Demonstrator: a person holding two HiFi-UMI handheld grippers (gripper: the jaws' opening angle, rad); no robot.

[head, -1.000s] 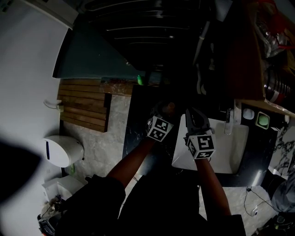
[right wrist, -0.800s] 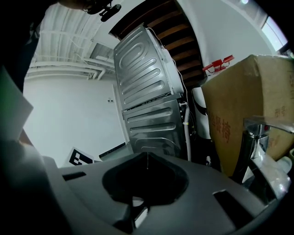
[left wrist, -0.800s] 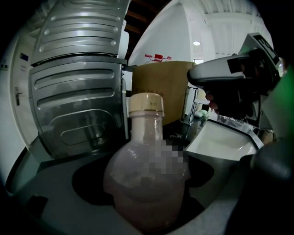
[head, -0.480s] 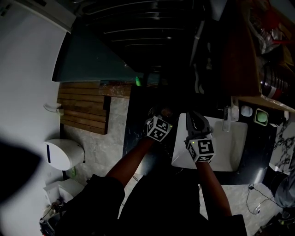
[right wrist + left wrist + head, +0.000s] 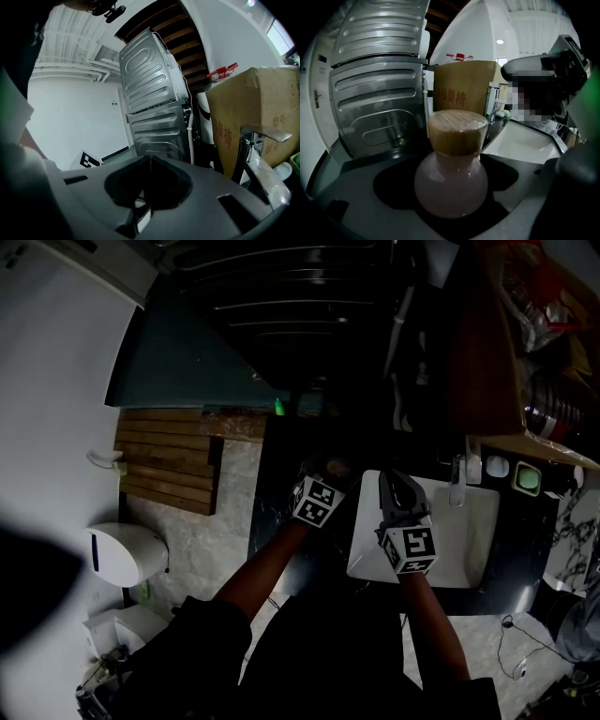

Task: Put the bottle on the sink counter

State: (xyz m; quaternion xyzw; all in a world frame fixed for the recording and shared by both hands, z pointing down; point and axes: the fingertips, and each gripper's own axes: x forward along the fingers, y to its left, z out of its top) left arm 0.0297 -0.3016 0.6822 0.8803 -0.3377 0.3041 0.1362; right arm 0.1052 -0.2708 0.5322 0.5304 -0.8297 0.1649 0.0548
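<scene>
The bottle (image 5: 451,185) is a round pinkish glass flask with a wooden stopper (image 5: 457,131). My left gripper (image 5: 450,206) is shut on its belly, holding it upright. In the head view the left gripper (image 5: 328,472) is over the dark counter (image 5: 277,521), just left of the white sink (image 5: 469,540); the bottle is too dark to make out there. My right gripper (image 5: 150,161) is shut with nothing in it. It hangs over the sink's left part (image 5: 398,486), beside the left gripper. Whether the bottle touches the counter is hidden.
A faucet (image 5: 459,479) (image 5: 251,140) stands at the sink's far rim, with a green soap dish (image 5: 528,479) to its right. A cardboard box (image 5: 461,91) and a ridged metal appliance (image 5: 375,79) lie ahead. A wooden slat panel (image 5: 169,460) is at the left.
Both grippers have stayed almost in place, drifting only slightly. The left one keeps its hold on the bottle and the right one stays shut.
</scene>
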